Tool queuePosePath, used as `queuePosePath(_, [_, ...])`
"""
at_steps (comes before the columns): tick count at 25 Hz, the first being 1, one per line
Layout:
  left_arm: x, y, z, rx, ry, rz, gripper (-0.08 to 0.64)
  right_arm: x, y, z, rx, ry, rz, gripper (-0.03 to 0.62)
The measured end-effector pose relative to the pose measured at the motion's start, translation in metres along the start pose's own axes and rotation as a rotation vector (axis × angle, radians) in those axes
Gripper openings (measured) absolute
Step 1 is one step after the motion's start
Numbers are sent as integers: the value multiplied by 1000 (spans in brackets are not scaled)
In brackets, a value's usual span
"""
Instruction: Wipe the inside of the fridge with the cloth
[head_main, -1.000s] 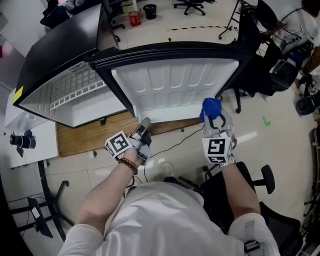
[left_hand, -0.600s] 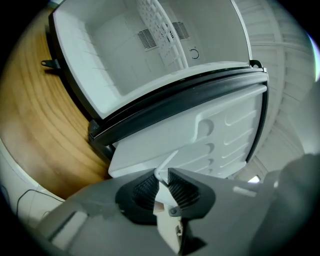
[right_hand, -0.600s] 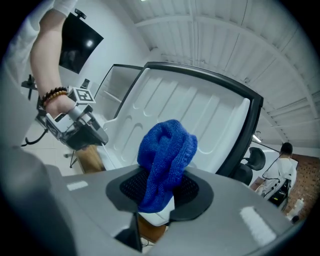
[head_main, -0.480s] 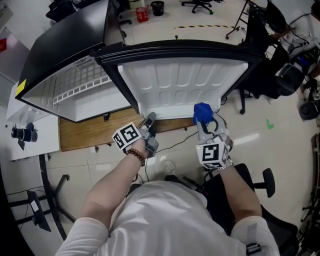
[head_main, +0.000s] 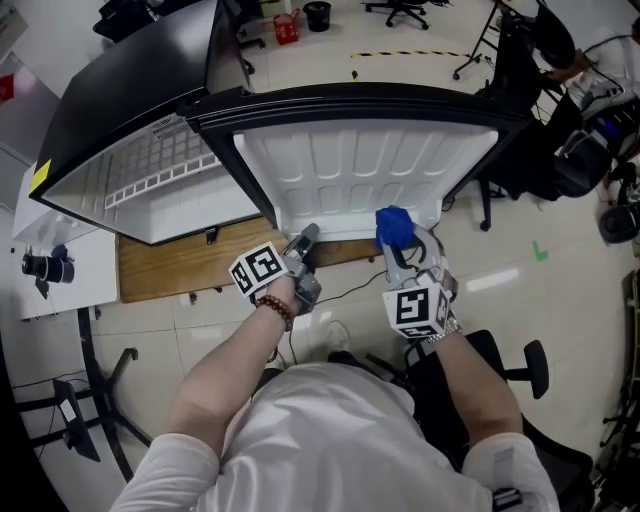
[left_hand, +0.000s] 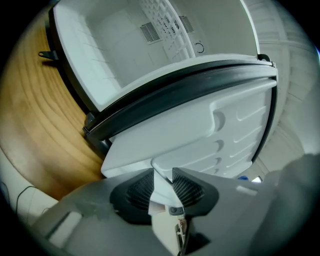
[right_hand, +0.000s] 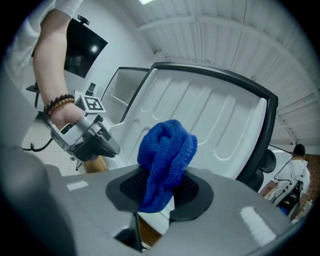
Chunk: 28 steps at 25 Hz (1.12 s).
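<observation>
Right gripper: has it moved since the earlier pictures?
Yes. The right gripper, shut on the blue cloth, has shifted left along the lower edge of the fridge door, away from its right corner.

Head view, lower centre: both bare forearms reach up-frame, side by side. Left gripper (head_main: 305, 240), centre-left, marker cube facing the camera. Its jaws have just been opening and now stand parted, with the fridge door corner (left_hand: 162, 167) between them. Right gripper (head_main: 405, 250), right of centre, jaws clamped on the bunched blue cloth (right_hand: 167, 155).
</observation>
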<state>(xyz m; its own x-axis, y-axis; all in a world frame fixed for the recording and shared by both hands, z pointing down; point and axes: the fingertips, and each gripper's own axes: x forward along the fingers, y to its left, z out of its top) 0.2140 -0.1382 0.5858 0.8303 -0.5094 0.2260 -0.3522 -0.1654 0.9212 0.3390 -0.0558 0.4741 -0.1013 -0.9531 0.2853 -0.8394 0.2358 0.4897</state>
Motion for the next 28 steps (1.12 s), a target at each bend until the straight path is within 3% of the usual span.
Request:
queuePosePath(7, [-9,-3,-16,-1,87,-10,138,3,4,-1,-60,4,11,115])
queuePosePath(14, [-38,-8,-11,92,161,-26,141,0,1,-4,-89,45,-28,115])
queuePosePath(22, [-93,-27,37,420,206,-52,124,2,29,55,-96,18,-61,115])
queuePosePath(28, [-141,-46,89,695,190,-64,102,12,68,129,-13,-57,-41,115])
